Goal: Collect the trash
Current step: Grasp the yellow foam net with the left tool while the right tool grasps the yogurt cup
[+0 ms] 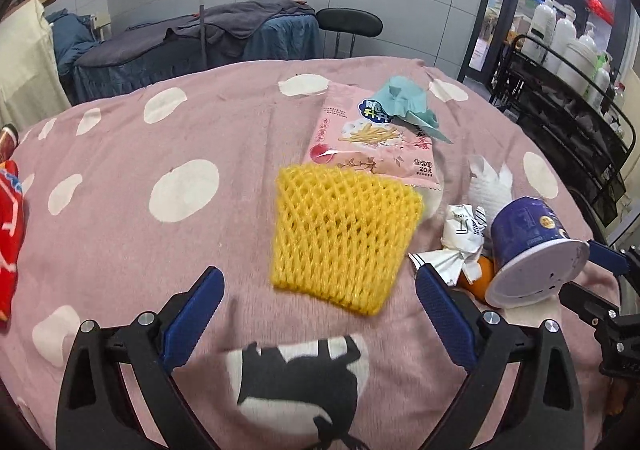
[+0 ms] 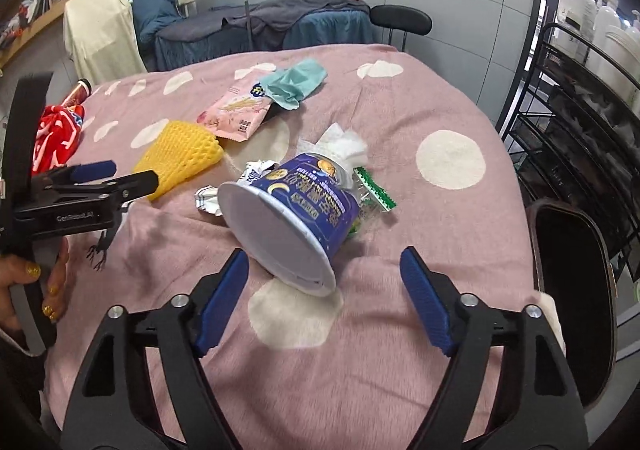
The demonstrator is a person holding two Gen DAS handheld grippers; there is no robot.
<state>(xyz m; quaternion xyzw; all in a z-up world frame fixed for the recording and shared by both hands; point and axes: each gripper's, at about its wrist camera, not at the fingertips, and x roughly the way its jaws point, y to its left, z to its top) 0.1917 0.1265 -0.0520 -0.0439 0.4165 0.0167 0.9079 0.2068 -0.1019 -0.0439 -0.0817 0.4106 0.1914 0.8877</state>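
Trash lies on a pink spotted blanket [image 2: 400,130]. A blue paper cup [image 2: 288,218] rests on its side, its white bottom facing my right gripper [image 2: 324,302], which is open just short of it, nothing between the pads. My left gripper [image 1: 320,314] is open too, its jaws wide below a yellow foam net [image 1: 340,238]. Beyond the net lie a pink snack bag [image 1: 360,138] and a teal cloth [image 1: 404,102]. Crumpled white wrappers [image 1: 460,234], a white tissue [image 2: 344,144] and a green wrapper [image 2: 376,194] surround the cup.
A dark bin [image 2: 572,290] stands open at the blanket's right edge. A black wire rack [image 2: 580,122] with white bottles is behind it. A red wrapper [image 2: 56,134] and a can [image 2: 78,92] lie at the far left. A hand [image 2: 24,290] holds the left gripper.
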